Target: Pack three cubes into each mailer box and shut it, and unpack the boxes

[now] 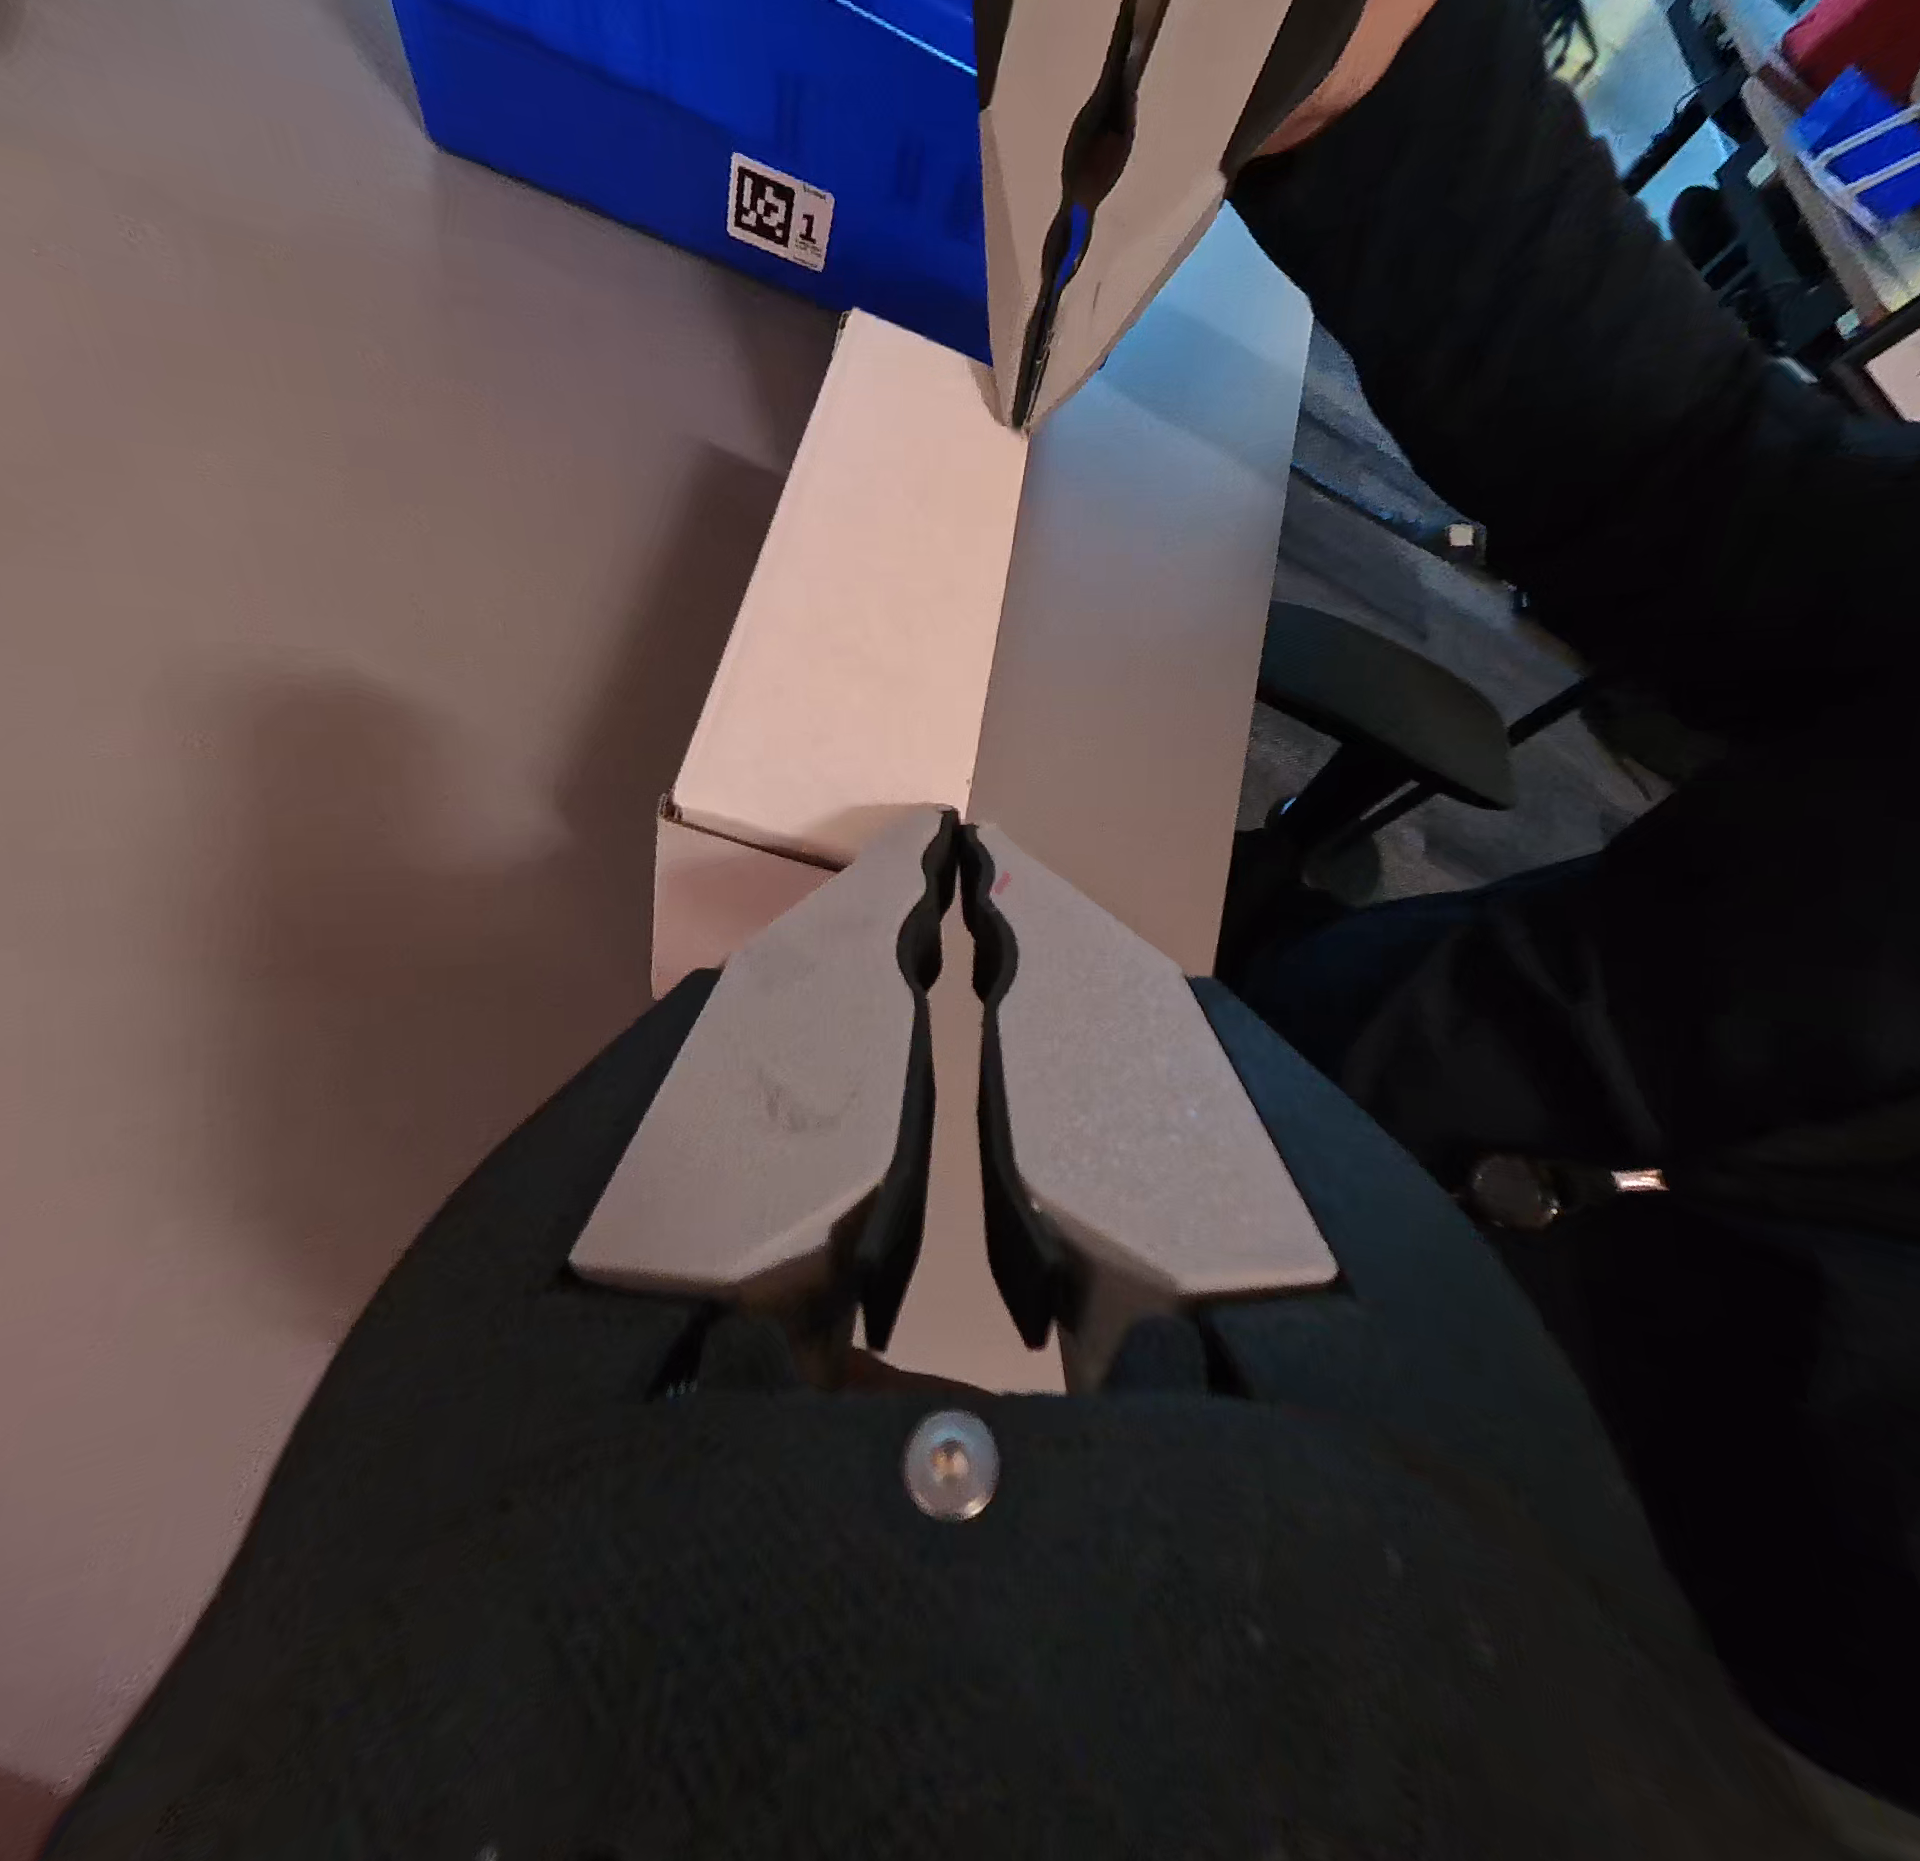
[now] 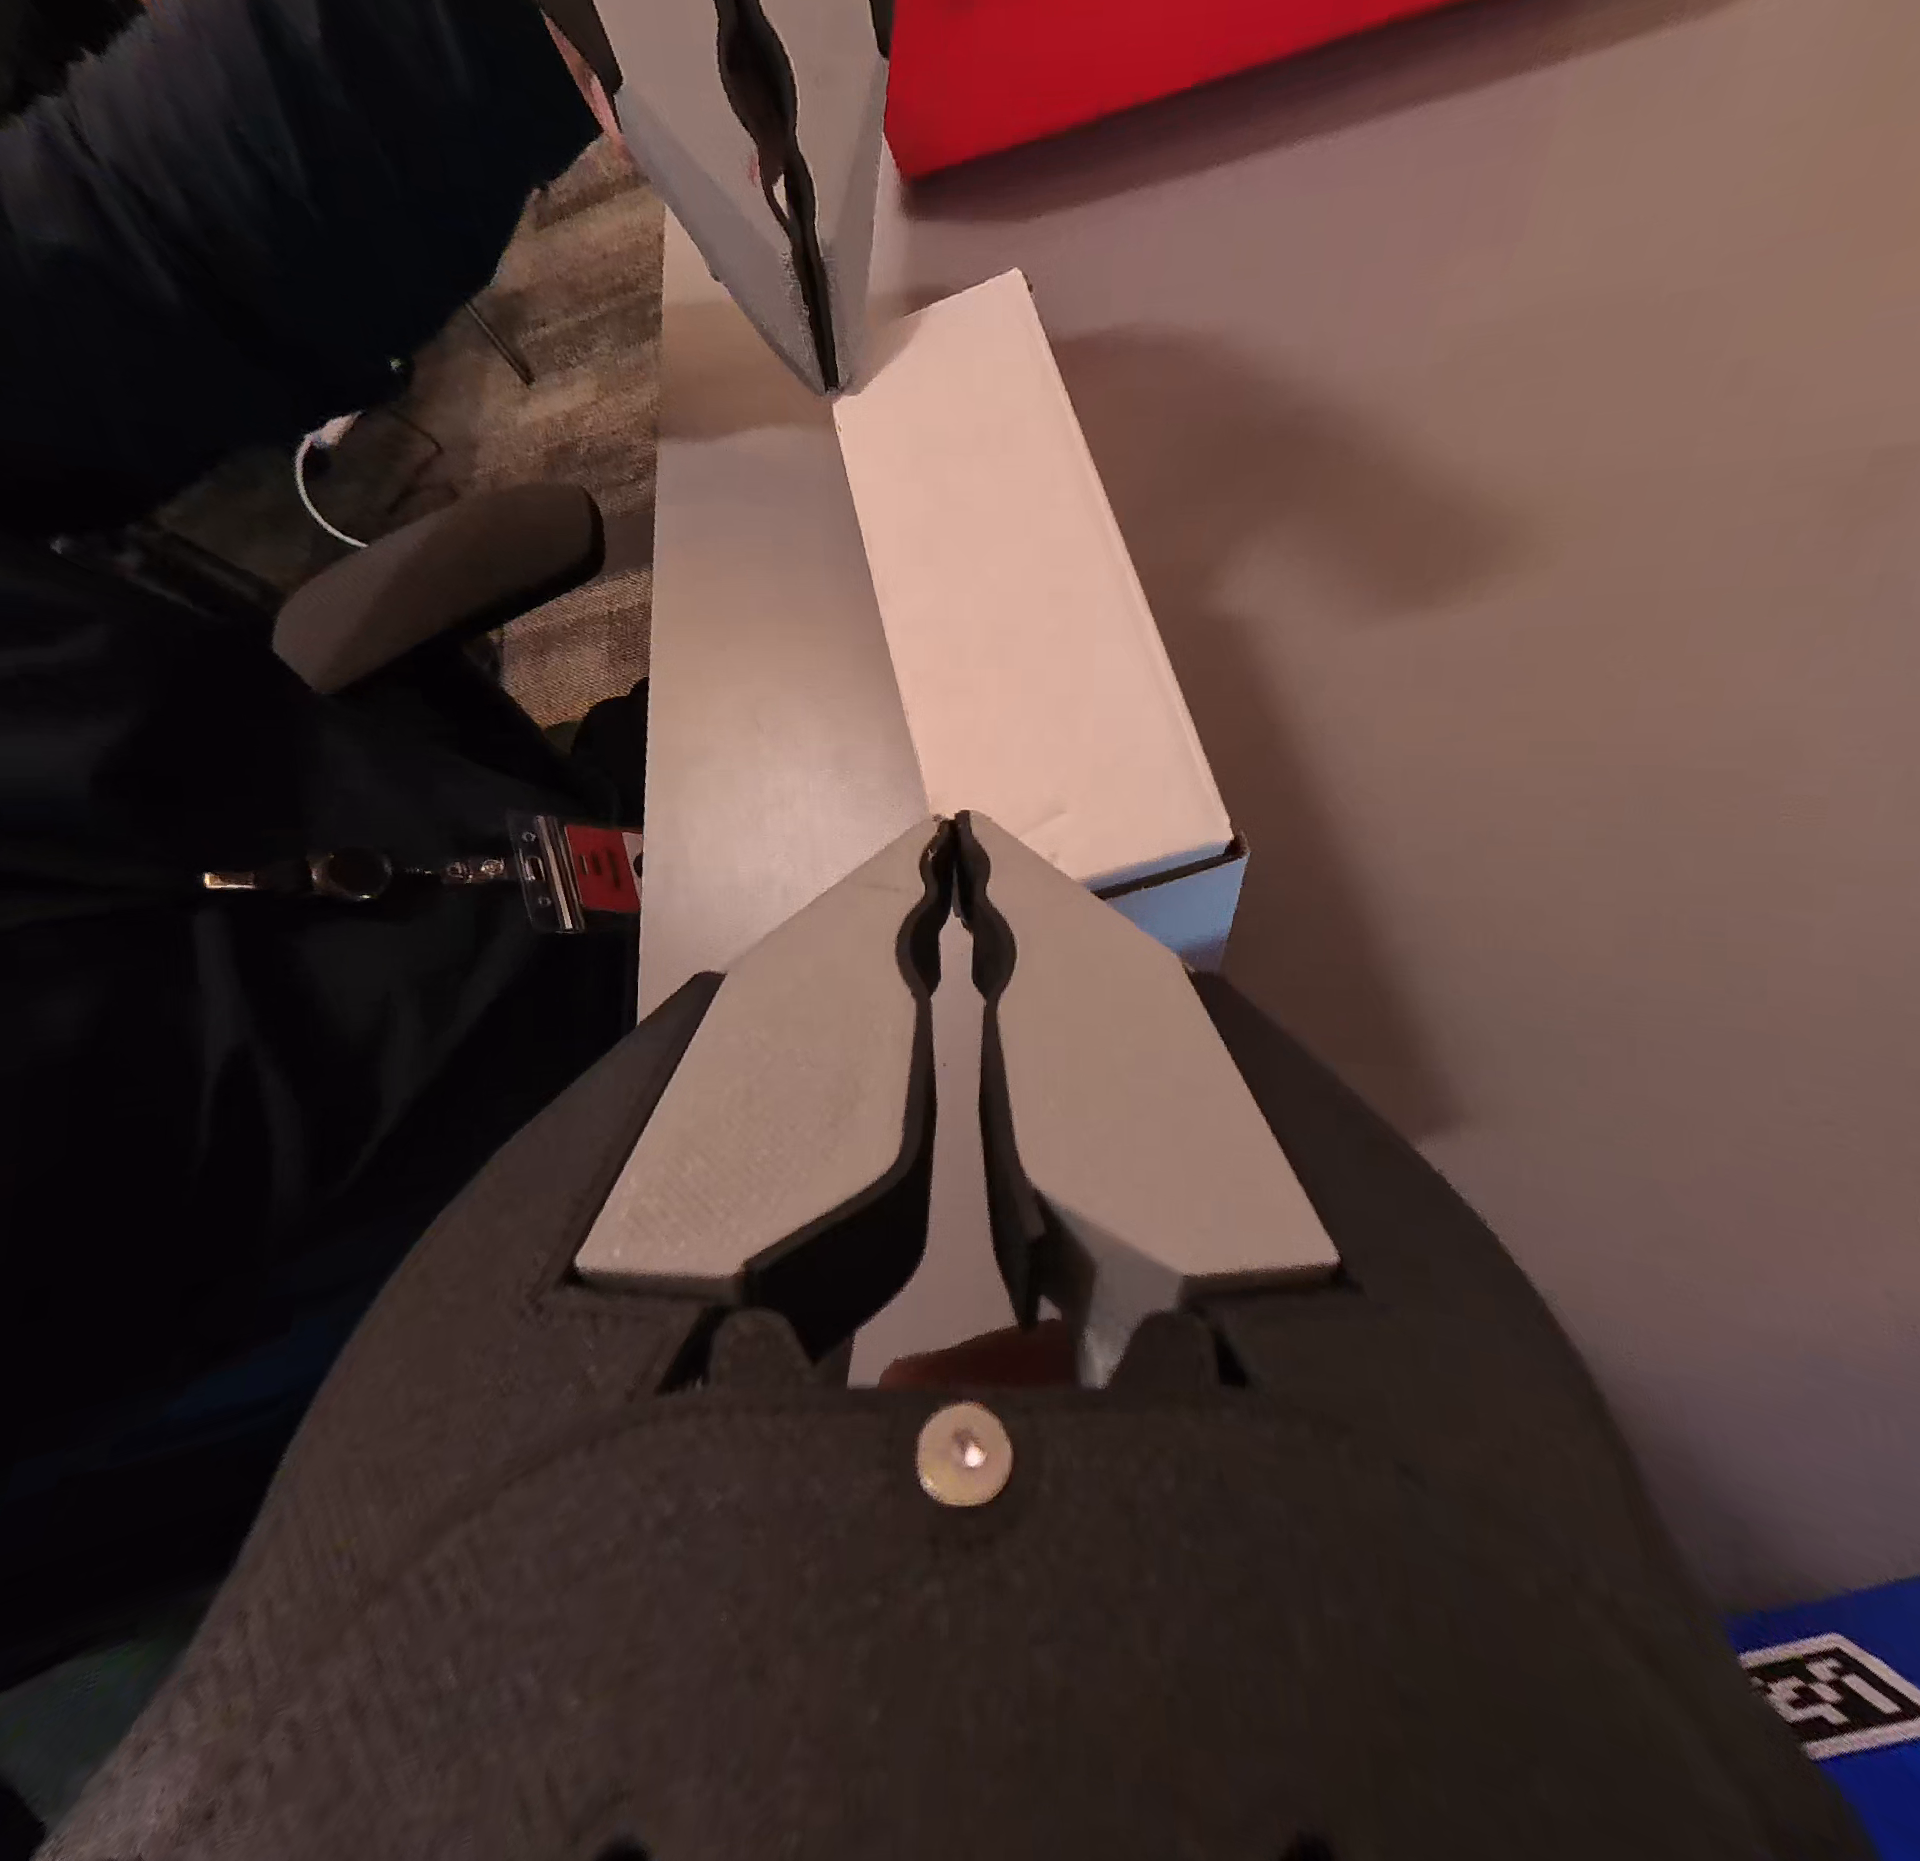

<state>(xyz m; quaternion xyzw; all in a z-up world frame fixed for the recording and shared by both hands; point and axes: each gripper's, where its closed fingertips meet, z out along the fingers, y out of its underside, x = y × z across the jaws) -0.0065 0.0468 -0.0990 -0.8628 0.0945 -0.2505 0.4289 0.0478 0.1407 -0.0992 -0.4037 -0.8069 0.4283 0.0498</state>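
Nearest, the left gripper (image 1: 956, 824) and right gripper (image 2: 956, 824) each pinch an end of the white mailer box's (image 1: 862, 606) raised lid, fingers closed on it. The box sits at the desk (image 1: 260, 564) edge. This looks like opening or shutting; the next move needs both ends swung together. Beyond stands a blue bin (image 1: 644, 76).

Light falls on me from overhead, dim and warm, tinting the grey surface (image 1: 260, 564) pinkish. My own soft shadows pool beside the white mailer box (image 2: 1029, 606), whose top is the brightest patch. The wide lens bends straight edges near the borders. The blue bin (image 1: 665, 76) smears slightly, and the person's dark clothing loses detail.
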